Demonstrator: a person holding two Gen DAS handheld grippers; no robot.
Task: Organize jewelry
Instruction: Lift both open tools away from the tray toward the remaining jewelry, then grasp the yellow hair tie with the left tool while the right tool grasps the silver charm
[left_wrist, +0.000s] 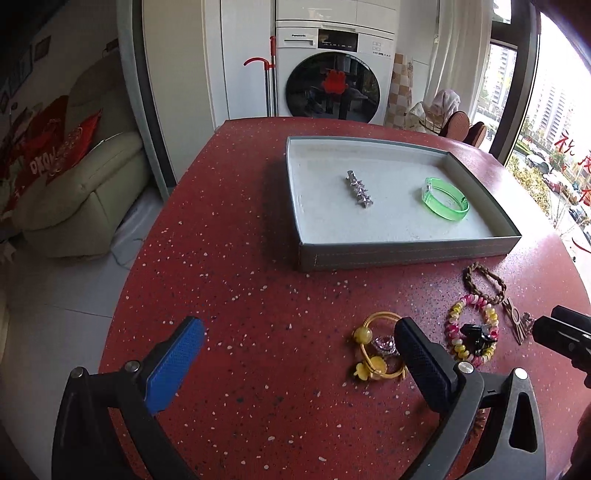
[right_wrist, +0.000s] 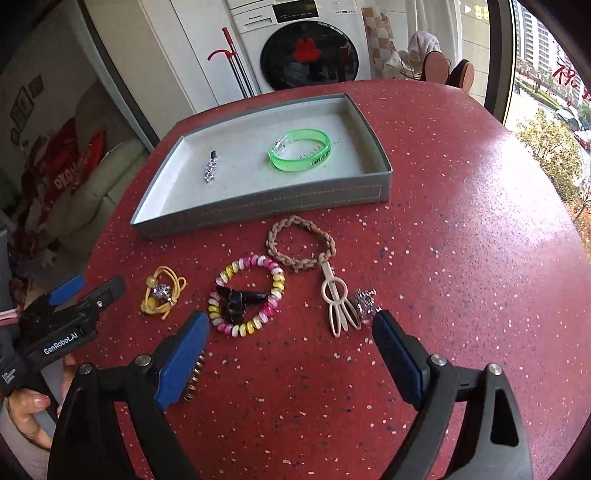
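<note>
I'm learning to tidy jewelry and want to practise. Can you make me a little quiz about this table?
1. True or false: the green bangle lies inside the grey tray.
2. How many pieces lie in the tray? A) two B) four
3. What sits inside the pink and yellow bead bracelet?

Key: 1 true. 2 A, the bangle and a sparkly clip. 3 a black hair claw.

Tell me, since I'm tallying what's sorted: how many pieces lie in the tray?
2: a silver hair clip toward its left side, a green bangle toward its right. Nothing looks hidden in the tray.
</note>
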